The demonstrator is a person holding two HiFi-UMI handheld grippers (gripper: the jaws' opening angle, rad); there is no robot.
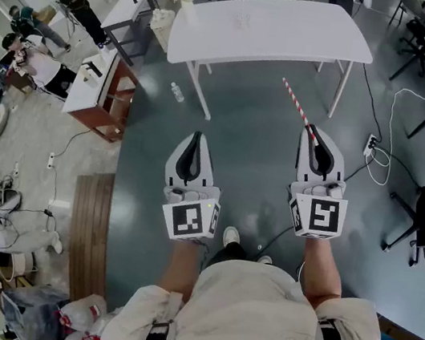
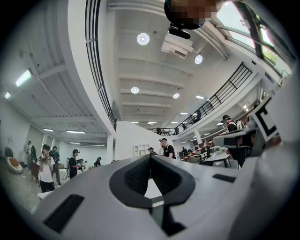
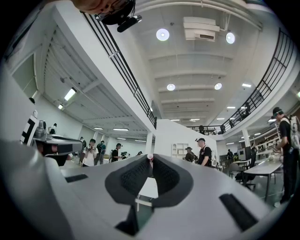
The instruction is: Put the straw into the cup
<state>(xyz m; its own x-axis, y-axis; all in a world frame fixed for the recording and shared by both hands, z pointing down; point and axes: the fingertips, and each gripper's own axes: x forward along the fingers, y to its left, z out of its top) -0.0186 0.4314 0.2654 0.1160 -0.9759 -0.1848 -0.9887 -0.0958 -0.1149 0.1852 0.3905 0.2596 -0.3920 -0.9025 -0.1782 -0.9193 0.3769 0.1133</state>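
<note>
Head view: the person's torso is cut off at 6 o'clock, with both forearms reaching up over dark floor. The left gripper (image 1: 196,136) has its jaws together and nothing between them. The right gripper (image 1: 314,133) is clamped on the near end of a striped straw (image 1: 296,102), which runs off toward 11 o'clock, its far end short of the white table (image 1: 278,26) at 12 o'clock. Seated people at 9 to 10 o'clock are small and hard to make out.

Left gripper view: the dark pads meet at the tip with only room showing behind them. The other gripper sits at 3 o'clock, partly cut off.

Right gripper view: the pads press on the straw, seen end-on as a small pale ring at the tip, so its length is hidden.
</note>
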